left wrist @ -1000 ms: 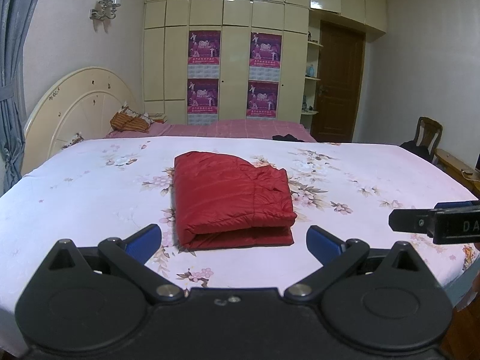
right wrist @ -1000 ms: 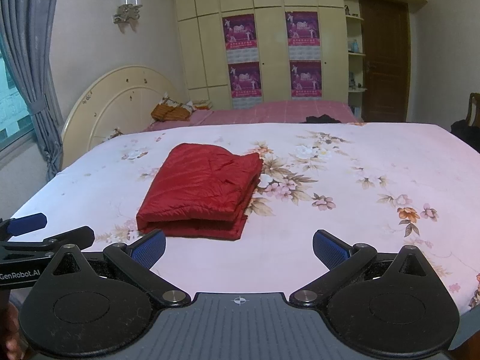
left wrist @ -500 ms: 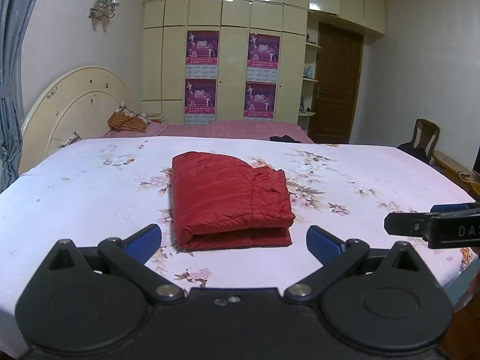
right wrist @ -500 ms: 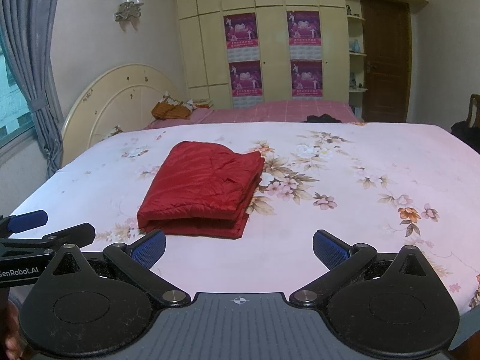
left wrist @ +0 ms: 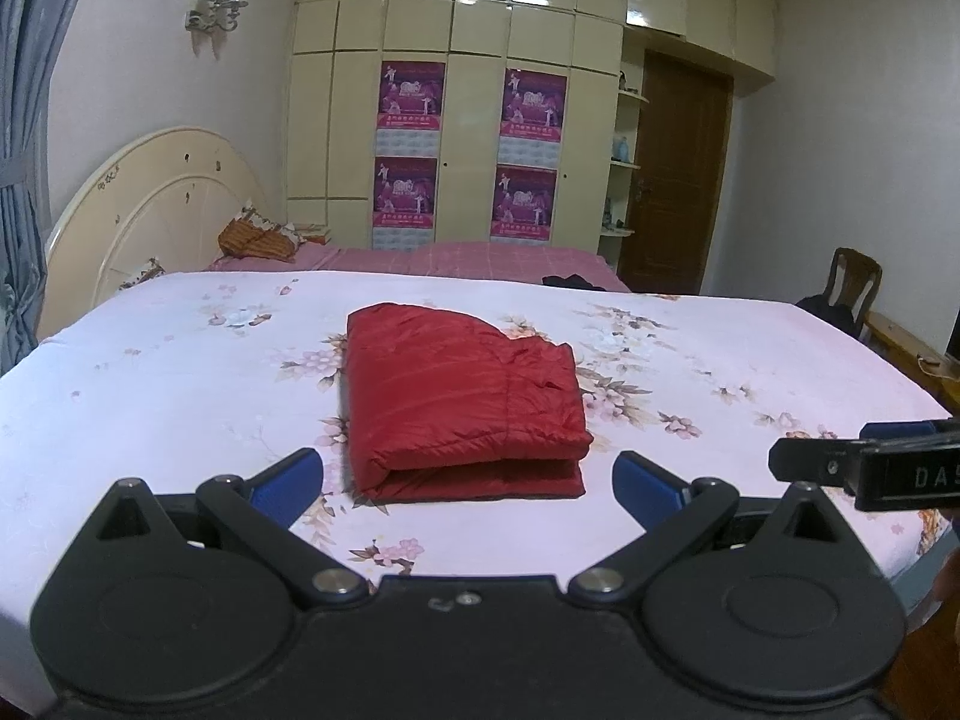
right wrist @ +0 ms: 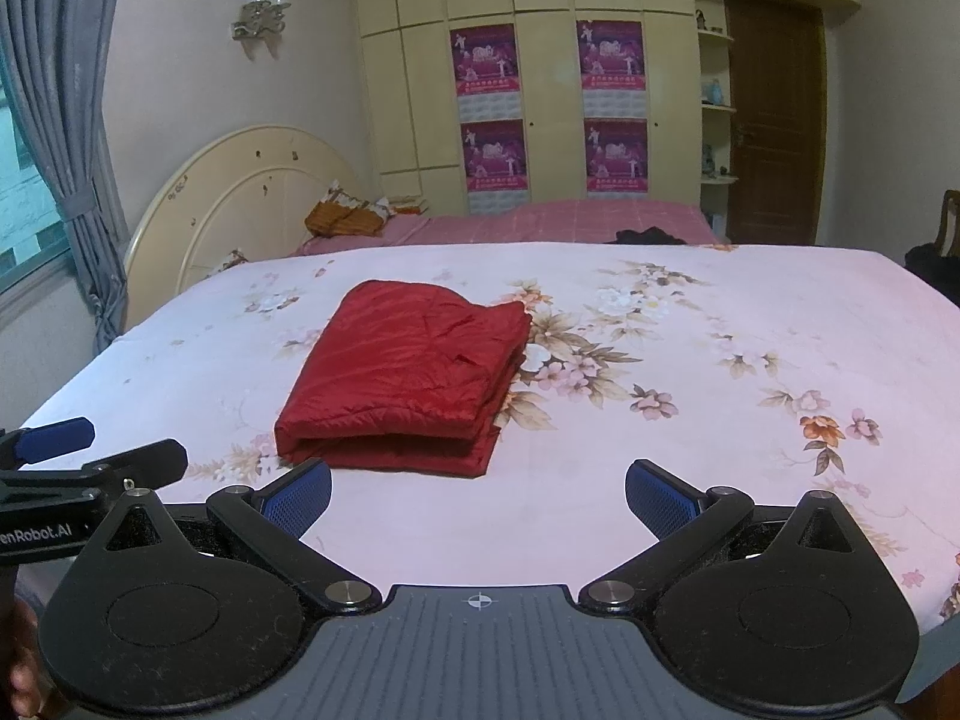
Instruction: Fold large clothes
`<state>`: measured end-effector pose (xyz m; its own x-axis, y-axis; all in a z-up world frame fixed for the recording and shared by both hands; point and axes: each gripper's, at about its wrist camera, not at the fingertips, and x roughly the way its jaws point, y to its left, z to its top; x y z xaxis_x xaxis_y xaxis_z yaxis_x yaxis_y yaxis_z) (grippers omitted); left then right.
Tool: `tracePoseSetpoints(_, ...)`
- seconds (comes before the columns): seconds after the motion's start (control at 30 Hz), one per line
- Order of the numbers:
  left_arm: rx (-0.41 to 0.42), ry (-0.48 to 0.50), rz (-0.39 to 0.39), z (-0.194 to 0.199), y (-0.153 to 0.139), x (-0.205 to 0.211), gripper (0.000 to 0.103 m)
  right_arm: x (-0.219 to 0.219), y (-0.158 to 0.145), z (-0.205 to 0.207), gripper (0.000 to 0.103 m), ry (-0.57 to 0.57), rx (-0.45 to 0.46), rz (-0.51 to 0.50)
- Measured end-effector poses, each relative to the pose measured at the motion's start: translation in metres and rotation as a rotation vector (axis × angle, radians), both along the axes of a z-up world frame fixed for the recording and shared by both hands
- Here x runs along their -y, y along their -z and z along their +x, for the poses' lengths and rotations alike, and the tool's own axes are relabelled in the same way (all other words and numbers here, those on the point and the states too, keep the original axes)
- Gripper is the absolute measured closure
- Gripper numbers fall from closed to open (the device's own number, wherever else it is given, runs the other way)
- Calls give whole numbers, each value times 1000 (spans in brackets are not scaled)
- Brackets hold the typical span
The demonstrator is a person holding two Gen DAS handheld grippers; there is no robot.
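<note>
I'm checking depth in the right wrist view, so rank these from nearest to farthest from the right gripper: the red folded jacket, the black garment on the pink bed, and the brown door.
From the right gripper:
1. Red folded jacket, just ahead, slightly left.
2. Black garment, on the far pink bed, ahead right.
3. Brown door, in the back wall, far right.

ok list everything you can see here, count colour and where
jacket: one, red, folded, lying on the near bed
bedsheet: one, pale pink with flowers, covering the near bed
headboard: one, cream, rounded, left of the beds
far bed: one, pink checked cover, behind the near bed
posters: four, purple, on the wardrobe doors
wardrobe: one, cream, back wall
door: one, dark brown, back right
wall lamp: one, silver, upper left wall
curtain: one, grey-blue, far left
chair: one, dark wood, right
left gripper: one, black with blue pads, open, empty
right gripper: one, black with blue pads, open, empty
</note>
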<state>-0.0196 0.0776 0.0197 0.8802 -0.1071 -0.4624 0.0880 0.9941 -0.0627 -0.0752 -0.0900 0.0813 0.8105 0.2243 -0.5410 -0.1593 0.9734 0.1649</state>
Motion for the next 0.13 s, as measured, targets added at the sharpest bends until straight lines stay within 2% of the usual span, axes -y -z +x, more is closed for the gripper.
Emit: tracePoseSetpoints(0.13, 0, -1, -1, 1, 0, 0, 0, 1, 1, 1, 0, -2, 1, 1)
